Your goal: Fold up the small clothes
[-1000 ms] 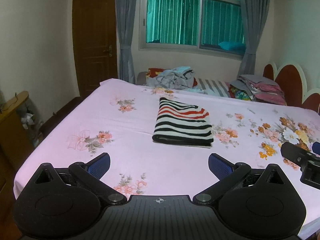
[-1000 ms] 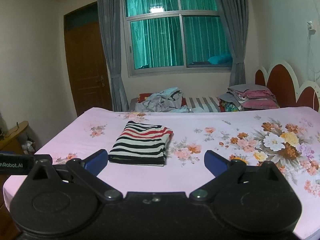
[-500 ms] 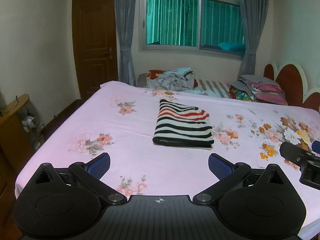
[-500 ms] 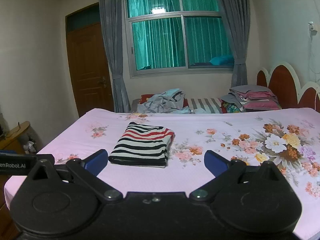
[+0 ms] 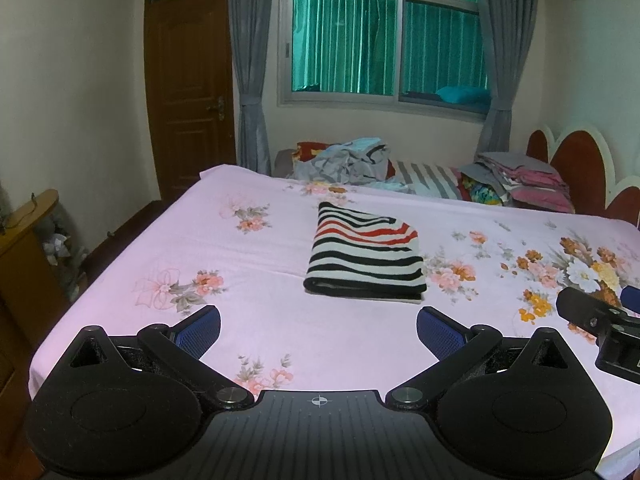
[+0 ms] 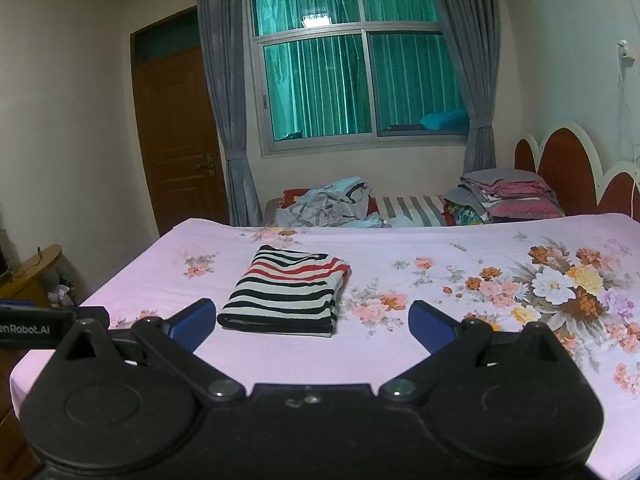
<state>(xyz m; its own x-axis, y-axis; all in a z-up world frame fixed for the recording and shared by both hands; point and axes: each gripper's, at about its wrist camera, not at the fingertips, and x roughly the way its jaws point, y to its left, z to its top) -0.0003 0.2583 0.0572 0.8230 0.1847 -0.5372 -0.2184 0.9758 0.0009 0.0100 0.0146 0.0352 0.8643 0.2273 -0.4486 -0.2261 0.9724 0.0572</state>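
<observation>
- The striped garment [image 5: 366,256] lies in the middle of the frame on the pink floral bedspread [image 5: 248,320], already folded into a neat rectangle with squared edges.
- The left gripper [image 5: 318,330] hangs at the bottom of its view, jaws spread wide, gripping nothing and well short of the garment.
- The right gripper [image 6: 312,330] is the same: wide open, empty, its tips just shy of the fold's near edge in the picture.
- Upper centre, a crumpled heap of clothes [image 5: 344,160] sits beyond the bed's far edge; to my eye that is what remains.
- A tidy folded stack [image 5: 520,178] rests upper right by the headboard.
</observation>
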